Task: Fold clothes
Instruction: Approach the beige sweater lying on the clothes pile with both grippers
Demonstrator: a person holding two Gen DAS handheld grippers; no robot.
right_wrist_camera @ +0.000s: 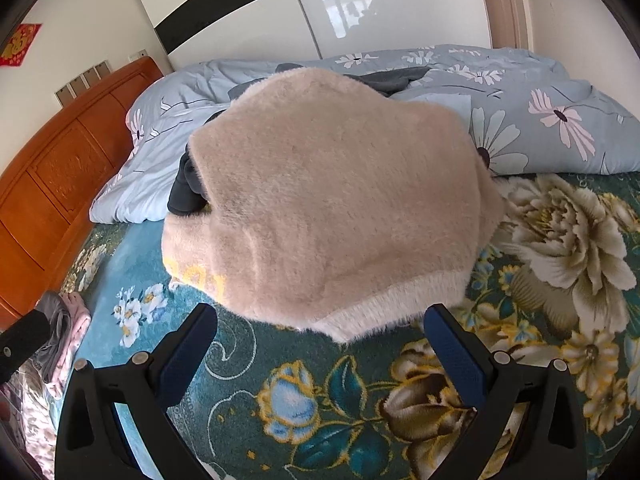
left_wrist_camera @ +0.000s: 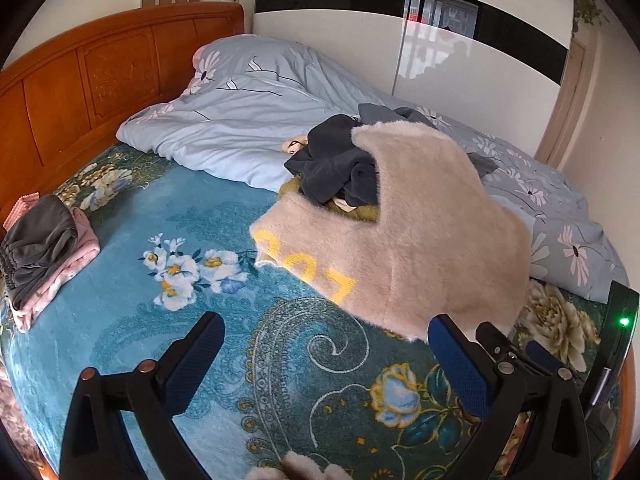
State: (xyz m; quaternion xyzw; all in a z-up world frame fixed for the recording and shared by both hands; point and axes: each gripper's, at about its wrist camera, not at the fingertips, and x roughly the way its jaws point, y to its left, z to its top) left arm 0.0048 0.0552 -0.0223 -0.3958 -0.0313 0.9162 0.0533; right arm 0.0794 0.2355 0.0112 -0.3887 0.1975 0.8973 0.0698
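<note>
A bed spread with a teal floral blanket (left_wrist_camera: 168, 216) carries a fluffy beige sweater (right_wrist_camera: 336, 216) draped partly over a heap of dark grey clothes (left_wrist_camera: 332, 168), with a folded grey-and-pink stack (left_wrist_camera: 44, 248) well apart. Left gripper (left_wrist_camera: 326, 350) and right gripper (right_wrist_camera: 320, 340) hover before the sweater's hem, jaws spread and holding nothing. The plush pile could slip a shallow pinch, or snag the heap beneath.

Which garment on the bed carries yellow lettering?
The fluffy beige sweater, lying nearest both open grippers; the dark grey clothes behind it and the folded grey and pink pile are plain.

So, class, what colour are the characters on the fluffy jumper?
Yellow, on the beige jumper; clearest in the left wrist view.
</note>
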